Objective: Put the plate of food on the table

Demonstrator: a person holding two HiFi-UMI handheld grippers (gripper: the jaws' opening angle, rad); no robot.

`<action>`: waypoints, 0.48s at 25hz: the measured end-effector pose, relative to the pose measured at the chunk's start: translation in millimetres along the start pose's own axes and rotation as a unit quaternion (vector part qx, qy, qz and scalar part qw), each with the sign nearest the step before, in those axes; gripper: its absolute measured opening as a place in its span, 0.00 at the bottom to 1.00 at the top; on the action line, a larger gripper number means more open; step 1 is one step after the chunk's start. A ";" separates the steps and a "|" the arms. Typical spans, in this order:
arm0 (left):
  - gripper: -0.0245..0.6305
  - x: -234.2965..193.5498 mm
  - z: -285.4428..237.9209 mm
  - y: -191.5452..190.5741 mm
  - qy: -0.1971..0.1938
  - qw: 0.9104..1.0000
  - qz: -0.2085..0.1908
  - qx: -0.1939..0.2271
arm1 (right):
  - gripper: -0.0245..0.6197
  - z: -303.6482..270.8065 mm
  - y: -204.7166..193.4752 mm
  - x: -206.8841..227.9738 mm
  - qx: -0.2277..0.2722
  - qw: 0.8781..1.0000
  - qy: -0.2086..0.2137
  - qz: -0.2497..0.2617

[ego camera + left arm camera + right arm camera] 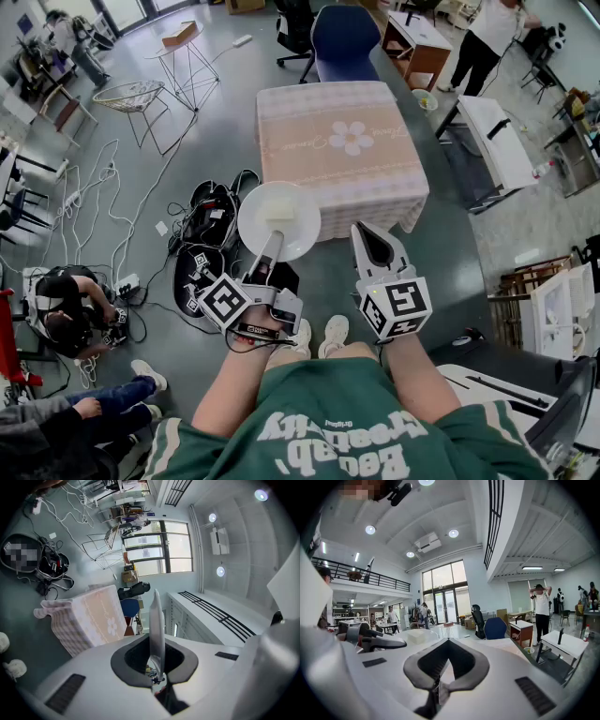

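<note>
A white plate carries a pale block of food. My left gripper is shut on the plate's near rim and holds it level above the floor, just short of the table's front left corner. In the left gripper view the plate shows edge-on between the jaws. The small square table, under a pinkish cloth with a flower print, stands straight ahead. To the right of the plate, my right gripper is shut with nothing in it. The right gripper view shows the plate off to the left.
A blue chair stands behind the table. Black bags and cables lie on the floor at the left. Wire stools stand far left and a white desk at the right. A person crouches low left; another person stands far right.
</note>
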State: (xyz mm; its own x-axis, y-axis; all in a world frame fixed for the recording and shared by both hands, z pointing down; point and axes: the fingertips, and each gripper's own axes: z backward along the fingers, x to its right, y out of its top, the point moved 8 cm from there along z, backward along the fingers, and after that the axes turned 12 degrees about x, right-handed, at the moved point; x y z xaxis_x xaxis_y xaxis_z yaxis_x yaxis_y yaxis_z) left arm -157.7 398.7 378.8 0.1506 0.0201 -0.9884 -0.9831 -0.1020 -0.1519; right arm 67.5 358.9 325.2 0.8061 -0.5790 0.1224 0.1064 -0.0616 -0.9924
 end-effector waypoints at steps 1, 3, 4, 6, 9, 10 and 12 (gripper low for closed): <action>0.07 -0.2 -1.1 -0.5 0.001 1.000 0.001 -0.001 | 0.06 -0.5 0.4 0.8 0.000 1.000 0.000 0.001; 0.07 -0.4 -3.4 -2.4 0.002 1.000 0.005 -0.001 | 0.06 -1.3 1.0 3.2 0.000 1.000 0.002 0.002; 0.07 -0.2 -4.8 -4.0 0.001 1.000 0.007 0.000 | 0.06 -1.6 1.0 5.1 0.000 1.000 0.004 0.001; 0.07 -0.2 -6.1 -8.3 0.001 1.000 0.010 0.001 | 0.06 0.3 -0.7 9.6 0.001 1.000 0.010 -0.008; 0.07 0.7 -4.8 -13.8 0.004 1.000 0.006 0.003 | 0.06 7.3 -4.1 17.2 0.003 0.999 0.017 -0.031; 0.07 1.8 -4.7 -15.3 0.005 1.000 0.004 0.005 | 0.06 9.8 -4.0 20.0 0.004 0.999 0.018 -0.033; 0.07 3.2 -5.0 -18.3 0.007 1.000 -0.002 0.008 | 0.06 13.9 -3.0 25.5 0.006 0.999 0.020 -0.034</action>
State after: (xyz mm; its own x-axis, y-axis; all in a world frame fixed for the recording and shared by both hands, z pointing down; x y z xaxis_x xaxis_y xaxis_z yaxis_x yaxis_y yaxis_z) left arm -138.7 395.7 378.4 0.1552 0.0065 -0.9879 -0.9841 -0.0861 -0.1552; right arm 95.9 355.7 331.5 0.7731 -0.6056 0.1885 0.1677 -0.0914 -0.9816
